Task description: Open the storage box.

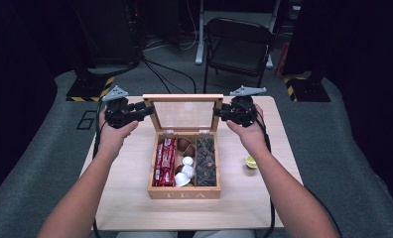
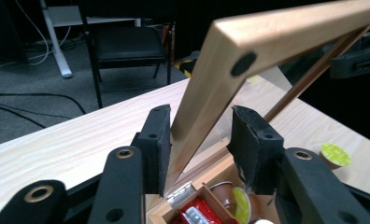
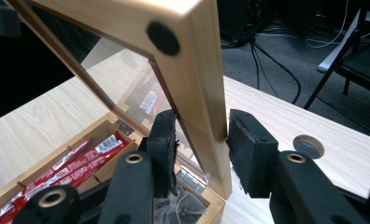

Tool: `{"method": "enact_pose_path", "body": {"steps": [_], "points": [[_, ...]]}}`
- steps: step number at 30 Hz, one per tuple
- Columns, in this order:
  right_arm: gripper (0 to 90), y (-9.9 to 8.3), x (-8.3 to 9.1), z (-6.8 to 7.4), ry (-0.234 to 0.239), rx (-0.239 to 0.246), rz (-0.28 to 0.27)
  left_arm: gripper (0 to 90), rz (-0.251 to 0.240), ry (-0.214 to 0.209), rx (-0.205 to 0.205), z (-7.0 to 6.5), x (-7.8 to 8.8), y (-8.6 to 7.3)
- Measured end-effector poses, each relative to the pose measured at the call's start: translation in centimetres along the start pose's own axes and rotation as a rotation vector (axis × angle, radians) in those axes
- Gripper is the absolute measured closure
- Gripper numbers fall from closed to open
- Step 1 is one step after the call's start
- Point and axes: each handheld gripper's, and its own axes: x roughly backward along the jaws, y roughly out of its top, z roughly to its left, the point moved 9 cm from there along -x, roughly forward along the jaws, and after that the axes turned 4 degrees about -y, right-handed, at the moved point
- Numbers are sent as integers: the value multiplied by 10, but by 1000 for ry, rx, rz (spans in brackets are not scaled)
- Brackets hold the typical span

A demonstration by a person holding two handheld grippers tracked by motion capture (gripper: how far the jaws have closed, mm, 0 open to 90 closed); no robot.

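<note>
We are straddling the raised glass-paned wooden lid (image 1: pixel 183 98) of the tea box (image 1: pixel 184 192), left gripper (image 2: pixel 199 140) and right gripper (image 3: pixel 199 140) jaws apart, one at each side edge.

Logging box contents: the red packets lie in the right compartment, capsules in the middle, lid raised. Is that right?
Not quite. The high view shows the red packets in the left compartment of the tea box; capsules sit in the middle, lid raised.

From the left tongs' camera I lose the lid (image 2: pixel 267 42) past the top-right edge, the box (image 2: pixel 192 205) at the bottom, and on the right one I can't read the red sachets (image 3: pixel 75 161).
</note>
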Motion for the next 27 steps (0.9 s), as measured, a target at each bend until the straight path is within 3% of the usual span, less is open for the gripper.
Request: {"method": "enact_pose_path", "body": {"steps": [4, 10, 16, 27], "points": [[619, 0, 6, 4, 5, 8, 2, 577, -8, -27, 15, -5, 6, 2], [586, -2, 23, 15, 28, 8, -8, 576, 27, -19, -22, -15, 16, -3], [570, -10, 35, 25, 58, 29, -9, 566, 23, -48, -12, -28, 26, -19], [560, -38, 49, 42, 71, 49, -26, 555, 53, -64, -56, -45, 39, -46]]}}
